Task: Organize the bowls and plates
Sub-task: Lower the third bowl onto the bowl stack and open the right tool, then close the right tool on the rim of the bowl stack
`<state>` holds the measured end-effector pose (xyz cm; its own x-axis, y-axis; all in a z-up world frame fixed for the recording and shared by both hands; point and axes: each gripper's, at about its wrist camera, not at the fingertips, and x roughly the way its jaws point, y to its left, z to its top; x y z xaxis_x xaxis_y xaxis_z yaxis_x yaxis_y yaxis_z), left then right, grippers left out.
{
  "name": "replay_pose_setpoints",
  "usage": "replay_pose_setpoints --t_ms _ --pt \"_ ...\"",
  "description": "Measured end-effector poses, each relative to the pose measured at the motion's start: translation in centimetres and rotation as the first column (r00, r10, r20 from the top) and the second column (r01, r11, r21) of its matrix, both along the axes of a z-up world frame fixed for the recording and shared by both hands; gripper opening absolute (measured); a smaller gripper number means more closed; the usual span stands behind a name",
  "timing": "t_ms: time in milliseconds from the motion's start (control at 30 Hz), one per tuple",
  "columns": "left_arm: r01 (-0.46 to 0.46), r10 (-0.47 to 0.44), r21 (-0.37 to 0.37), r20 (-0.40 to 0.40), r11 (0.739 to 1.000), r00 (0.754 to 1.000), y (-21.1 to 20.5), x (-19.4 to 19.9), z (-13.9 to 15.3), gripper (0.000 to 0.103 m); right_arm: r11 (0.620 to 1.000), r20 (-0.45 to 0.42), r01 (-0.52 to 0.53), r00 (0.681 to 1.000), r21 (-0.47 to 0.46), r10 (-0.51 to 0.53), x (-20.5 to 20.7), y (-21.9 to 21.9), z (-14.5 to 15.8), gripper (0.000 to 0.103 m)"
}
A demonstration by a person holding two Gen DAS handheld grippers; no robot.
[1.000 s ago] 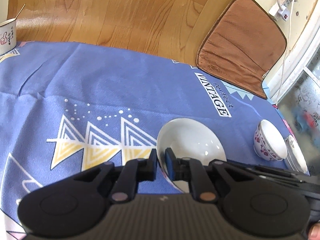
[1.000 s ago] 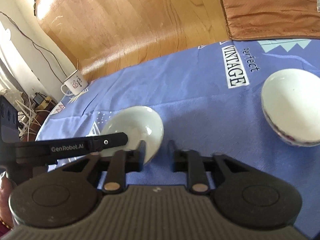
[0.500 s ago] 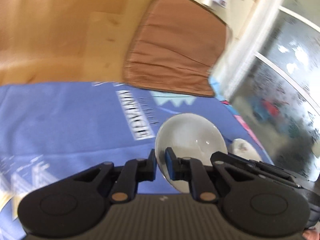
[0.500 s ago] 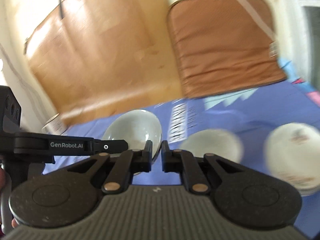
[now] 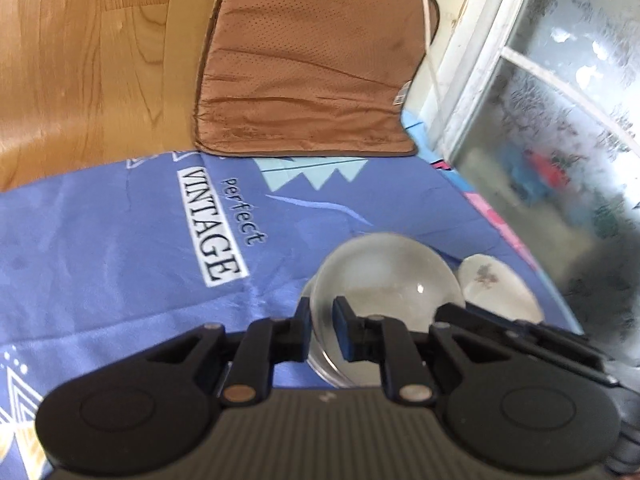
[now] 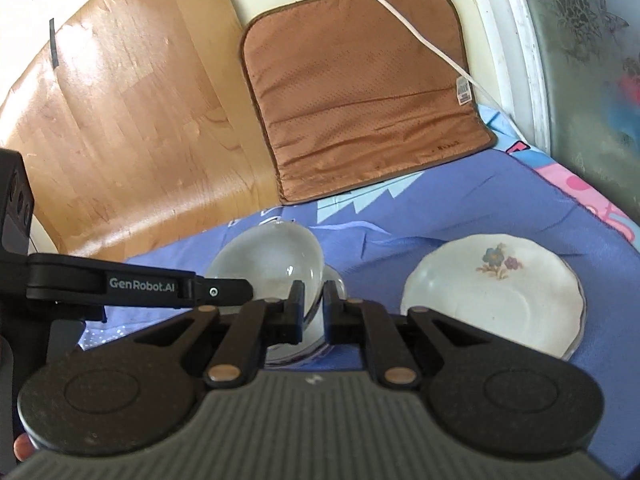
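Over the blue cloth (image 5: pixel 100 260), both grippers' fingers (image 5: pixel 344 332) pinch the empty white bowl (image 5: pixel 384 280) beside a flowered plate (image 6: pixel 496 296).

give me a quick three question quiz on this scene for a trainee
1. True or false: the floral plate lies on the brown cushion.
2. What is the left gripper clamped on? A the floral plate; B the rim of the white bowl; C the white cable.
3. Which word stands in the white box printed on the blue cloth?

Key: 1 false, it lies on the blue cloth; 2 B; 3 VINTAGE.
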<state>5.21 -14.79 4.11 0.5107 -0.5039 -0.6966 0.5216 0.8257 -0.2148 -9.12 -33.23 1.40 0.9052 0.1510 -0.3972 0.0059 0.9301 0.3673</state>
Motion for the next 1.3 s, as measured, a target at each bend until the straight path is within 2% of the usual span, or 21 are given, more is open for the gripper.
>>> replay_pose_setpoints --t_ms 300,700,900,1133,1300 --pt "-0.027 0.023 0.042 0.100 0.999 0.995 0.1 -0.5 0.8 0.015 0.999 0.027 0.040 0.999 -0.028 -0.039 -0.2 -0.3 0.0 0.015" --pt "-0.065 0.050 0.073 0.193 0.995 0.980 1.5 -1.9 1.3 0.017 0.999 0.067 0.048 0.997 0.000 -0.048 -1.1 -0.1 0.6 0.015" --pt "-0.071 0.057 0.067 0.199 0.995 0.978 2.5 -2.0 1.1 0.017 0.999 0.058 0.033 0.998 -0.006 -0.032 -1.4 0.3 0.4 0.015" --pt "-0.078 0.065 0.065 0.176 0.995 0.982 2.8 -1.6 0.4 0.017 0.994 0.058 0.008 0.998 -0.107 -0.002 -2.1 2.0 0.0 0.015" --pt "-0.073 0.059 0.076 0.168 0.994 0.984 2.6 -1.3 -0.1 0.017 0.992 0.034 0.012 0.999 -0.126 -0.008 -1.4 2.5 -0.7 0.015"
